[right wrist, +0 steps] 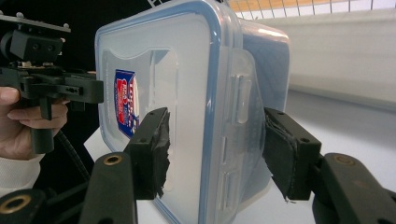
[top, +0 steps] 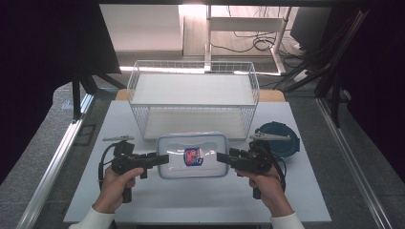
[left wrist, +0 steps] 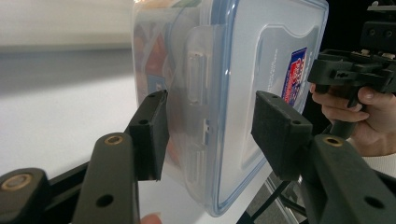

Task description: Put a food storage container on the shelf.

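Both tools are clamping the box [top: 193, 155] by its short ends — left tool [top: 161, 160], right tool [top: 223, 158] — holding it in front of the rack [top: 193, 98], so next they're needing a level, matched carry toward a shelf.

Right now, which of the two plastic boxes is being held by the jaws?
The clear rectangular food container with the blue-rimmed lid, gripped at both short ends by the left gripper and right gripper. The dark blue round container sits untouched on the table.
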Tool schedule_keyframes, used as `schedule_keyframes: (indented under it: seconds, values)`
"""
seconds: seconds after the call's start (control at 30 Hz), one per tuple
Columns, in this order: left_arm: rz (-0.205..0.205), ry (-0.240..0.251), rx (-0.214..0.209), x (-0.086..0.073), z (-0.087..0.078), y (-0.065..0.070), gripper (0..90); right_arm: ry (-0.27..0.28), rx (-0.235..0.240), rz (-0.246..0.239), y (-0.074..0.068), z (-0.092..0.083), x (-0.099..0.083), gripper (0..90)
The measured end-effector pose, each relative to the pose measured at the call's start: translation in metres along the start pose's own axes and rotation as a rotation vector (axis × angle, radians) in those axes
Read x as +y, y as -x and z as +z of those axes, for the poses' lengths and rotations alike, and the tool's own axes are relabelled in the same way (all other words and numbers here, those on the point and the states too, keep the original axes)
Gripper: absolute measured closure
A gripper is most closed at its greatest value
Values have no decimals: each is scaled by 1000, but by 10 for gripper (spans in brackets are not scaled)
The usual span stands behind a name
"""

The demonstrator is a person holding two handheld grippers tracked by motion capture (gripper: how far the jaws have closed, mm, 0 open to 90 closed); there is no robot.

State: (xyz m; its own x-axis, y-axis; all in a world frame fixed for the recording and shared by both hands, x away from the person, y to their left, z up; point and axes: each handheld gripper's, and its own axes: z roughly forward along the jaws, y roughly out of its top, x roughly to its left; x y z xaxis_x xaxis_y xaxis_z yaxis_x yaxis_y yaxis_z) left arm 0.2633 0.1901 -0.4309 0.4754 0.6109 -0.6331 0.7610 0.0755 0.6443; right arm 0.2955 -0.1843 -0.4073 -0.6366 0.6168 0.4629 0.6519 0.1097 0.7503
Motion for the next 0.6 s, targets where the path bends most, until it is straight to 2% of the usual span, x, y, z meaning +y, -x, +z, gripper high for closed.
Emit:
schedule_keyframes:
  seconds: [0.3, 0.6]
  values:
    - [12, 10, -1, 16, -6, 3, 473, 11, 1, -2, -4, 0, 15, 436]
    - [21, 34, -10, 33, -15, 7, 474, 34, -4, -33, -13, -2, 36, 436]
